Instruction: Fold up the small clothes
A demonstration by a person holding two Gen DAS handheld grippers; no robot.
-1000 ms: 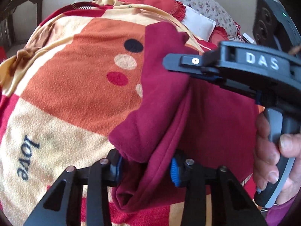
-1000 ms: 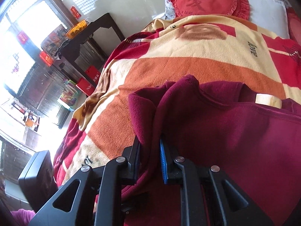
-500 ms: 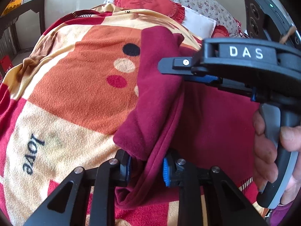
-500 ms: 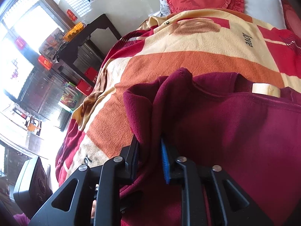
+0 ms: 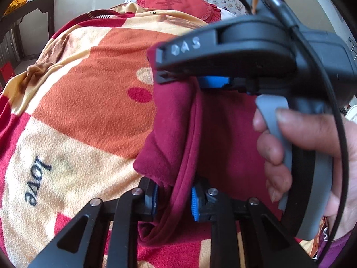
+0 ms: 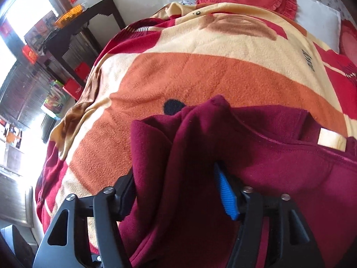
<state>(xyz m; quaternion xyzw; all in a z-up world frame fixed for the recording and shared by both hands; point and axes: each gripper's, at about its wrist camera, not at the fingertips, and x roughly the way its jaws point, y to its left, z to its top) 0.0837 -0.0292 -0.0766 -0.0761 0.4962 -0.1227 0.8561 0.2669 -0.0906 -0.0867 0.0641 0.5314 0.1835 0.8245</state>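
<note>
A dark red fleece garment [image 5: 176, 134] lay bunched on a bed, over the orange panel of a patterned blanket [image 5: 93, 102], well short of the red heart-shaped cushion [image 5: 176, 2] at the bed's head. The left gripper [image 5: 173, 197] pinched a folded edge of the garment, its 2 blue pads pressed into the fleece. The right gripper [image 6: 176, 192], held in a person's hand [image 5: 312, 147], was letting go: its jaws were opening, with cloth between them but 1 blue pad [image 6: 226, 193] standing clear. To fold well, the freed edge should probably settle flat on the garment before the left side releases.
</note>
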